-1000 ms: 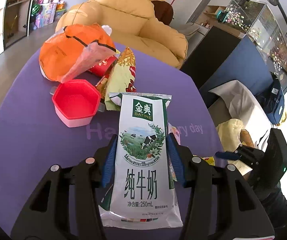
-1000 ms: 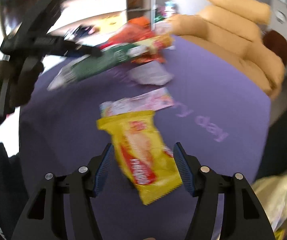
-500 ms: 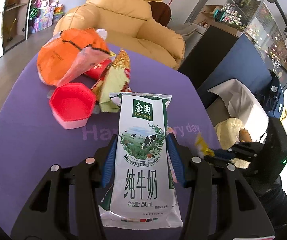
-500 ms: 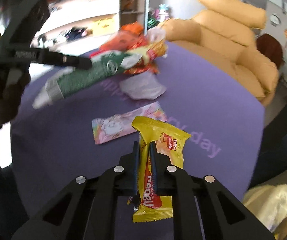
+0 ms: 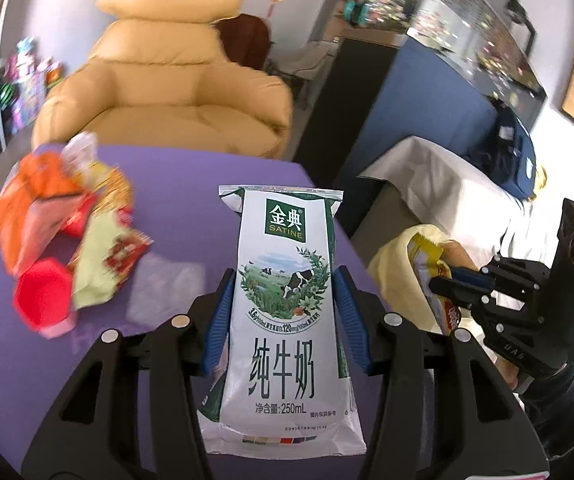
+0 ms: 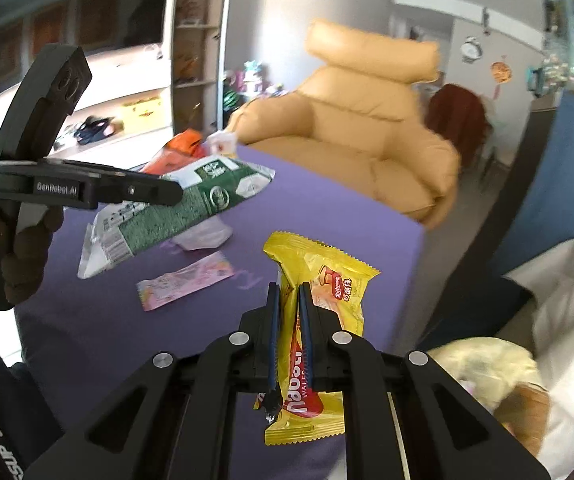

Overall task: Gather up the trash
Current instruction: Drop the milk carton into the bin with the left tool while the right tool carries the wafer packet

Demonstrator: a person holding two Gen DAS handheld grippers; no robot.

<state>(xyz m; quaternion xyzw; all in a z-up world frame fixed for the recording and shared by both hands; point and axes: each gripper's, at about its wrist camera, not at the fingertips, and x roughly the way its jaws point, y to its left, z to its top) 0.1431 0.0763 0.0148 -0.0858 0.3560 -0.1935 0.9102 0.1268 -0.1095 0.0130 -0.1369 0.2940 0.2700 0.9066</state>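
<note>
My left gripper (image 5: 283, 312) is shut on a white and green milk pouch (image 5: 287, 304) and holds it above the purple table (image 5: 191, 200); the pouch also shows in the right wrist view (image 6: 191, 204). My right gripper (image 6: 287, 300) is shut on a yellow wafer wrapper (image 6: 327, 280), lifted off the table near its right edge. In the left wrist view the right gripper (image 5: 441, 280) holds that wrapper (image 5: 427, 264) over a yellowish bag (image 5: 395, 280) beside the table.
Orange and green snack bags (image 5: 47, 208), a red cup (image 5: 45, 292) and clear plastic (image 5: 163, 288) lie on the table's left. A pink wrapper (image 6: 185, 280) lies mid-table. A tan armchair (image 6: 355, 128) stands behind. A white-lined bin (image 6: 567, 300) stands right.
My right gripper closed on the yellow wrapper, lifted it and carried it right, off the table edge toward the bag. My left gripper swung right with the milk pouch.
</note>
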